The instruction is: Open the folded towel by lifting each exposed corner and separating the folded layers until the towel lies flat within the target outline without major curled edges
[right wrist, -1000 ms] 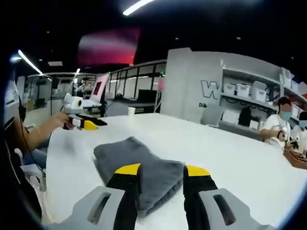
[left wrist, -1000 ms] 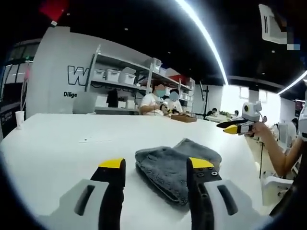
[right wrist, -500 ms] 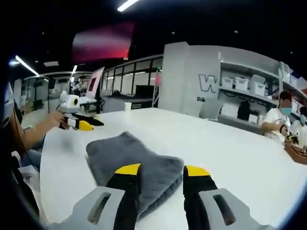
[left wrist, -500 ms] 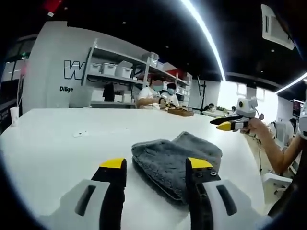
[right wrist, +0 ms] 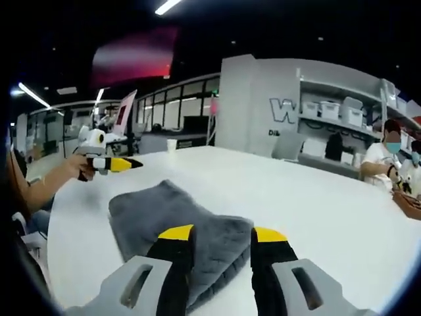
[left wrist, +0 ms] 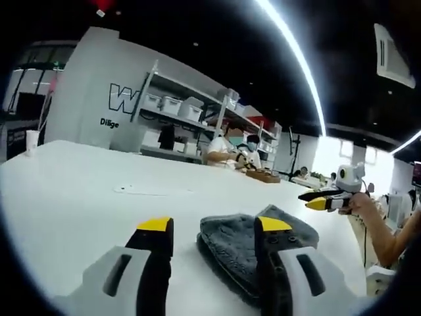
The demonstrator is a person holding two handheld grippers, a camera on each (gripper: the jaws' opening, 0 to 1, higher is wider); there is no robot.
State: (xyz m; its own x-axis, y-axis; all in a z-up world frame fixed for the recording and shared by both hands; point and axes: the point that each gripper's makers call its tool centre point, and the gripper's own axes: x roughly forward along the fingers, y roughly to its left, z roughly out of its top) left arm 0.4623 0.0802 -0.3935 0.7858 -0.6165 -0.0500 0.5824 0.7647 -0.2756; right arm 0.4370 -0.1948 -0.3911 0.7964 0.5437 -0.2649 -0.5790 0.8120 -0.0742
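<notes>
On white table [right wrist: 316, 204] — folded towel [right wrist: 177, 220] unmoved | both jaws stay apart

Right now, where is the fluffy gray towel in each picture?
Left gripper view: the gray towel lies folded on the white table, low and right of middle.
Right gripper view: it is low and left of middle.
Shared landmark: the wall with the big W.

A large dark "W" and smaller "Dilige" stand on the grey wall [left wrist: 99, 99], both cut off.
</notes>
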